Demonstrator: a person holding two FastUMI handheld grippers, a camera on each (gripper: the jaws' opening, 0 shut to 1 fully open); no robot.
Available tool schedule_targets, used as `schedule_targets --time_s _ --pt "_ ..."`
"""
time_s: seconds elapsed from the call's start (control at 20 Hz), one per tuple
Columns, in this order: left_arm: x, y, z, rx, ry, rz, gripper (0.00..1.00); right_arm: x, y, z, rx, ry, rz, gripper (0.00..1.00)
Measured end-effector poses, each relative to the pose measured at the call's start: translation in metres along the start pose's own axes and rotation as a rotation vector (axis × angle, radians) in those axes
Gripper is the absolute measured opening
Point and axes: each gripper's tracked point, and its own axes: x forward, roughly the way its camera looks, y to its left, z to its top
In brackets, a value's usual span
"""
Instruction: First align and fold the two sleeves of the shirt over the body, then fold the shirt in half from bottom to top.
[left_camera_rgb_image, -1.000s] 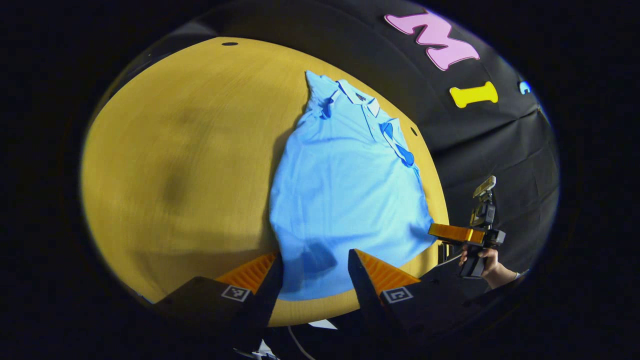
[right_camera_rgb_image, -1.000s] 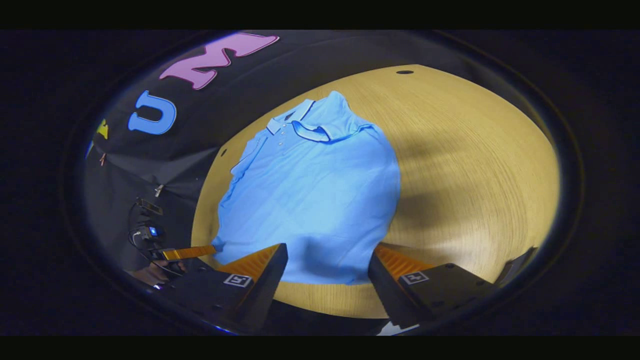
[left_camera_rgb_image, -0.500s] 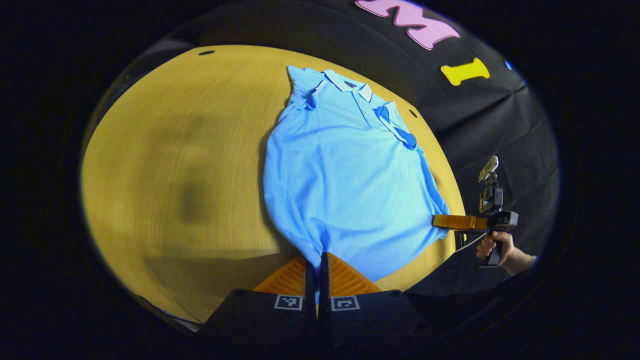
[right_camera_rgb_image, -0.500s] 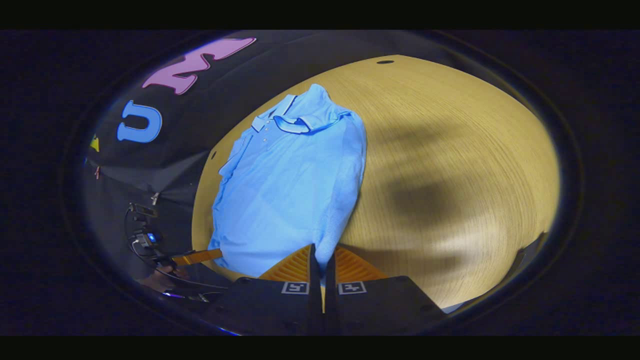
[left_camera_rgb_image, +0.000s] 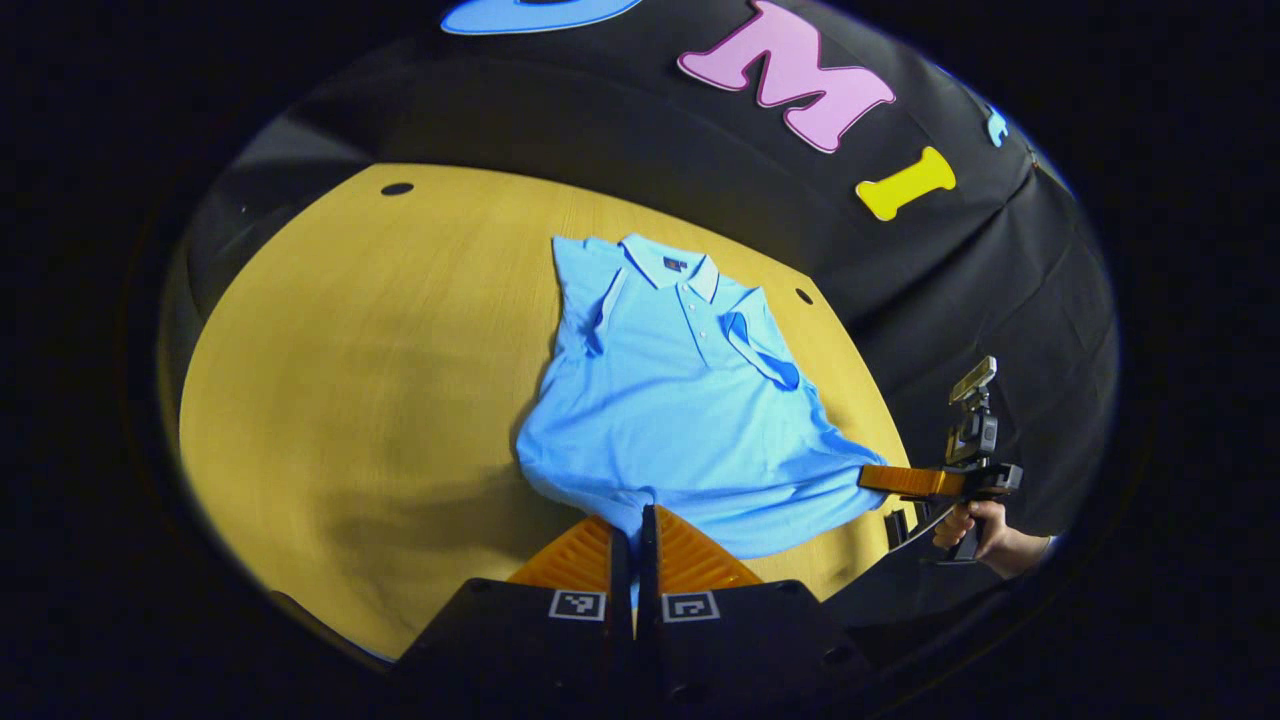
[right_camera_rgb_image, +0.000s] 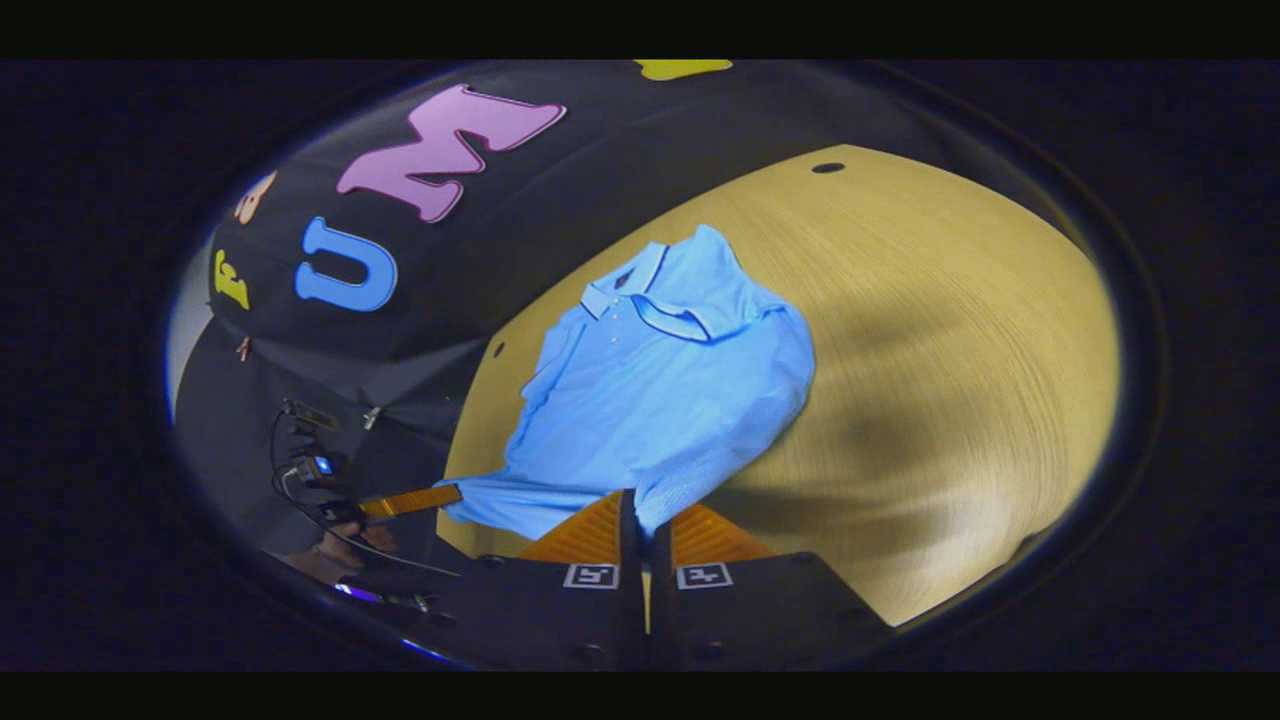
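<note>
Grippers, left gripper (left_camera_rgb_image: 634, 520) and right gripper (right_camera_rgb_image: 644, 508), pinch our shirt's (left_camera_rgb_image: 680, 400) hem corners; its collar (left_camera_rgb_image: 672, 275) lies straight ahead.

Left claw (left_camera_rgb_image: 632, 530) and right claw (right_camera_rgb_image: 645, 520) clamped closed.

Matt cloth shirt (left_camera_rgb_image: 680, 420), smooth wood table (left_camera_rgb_image: 380, 360)

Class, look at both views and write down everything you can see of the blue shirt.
The shirt is a light blue polo of soft knit-looking cloth, with a collar, a short row of buttons and darker sleeve trim. It lies front up on the yellow wooden table, both sleeves folded over the body, collar toward the booth wall. Its bottom hem is lifted and stretched: the left gripper pinches one corner, the right gripper the other.
</note>
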Motion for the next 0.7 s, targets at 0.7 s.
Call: schedule_targets --time_s 0.7 --pt "0.031 -0.019 0.2 0.157 -0.279 0.09 0.06 0.045 0.051 0.187 -0.315 -0.202 0.032 0.0"
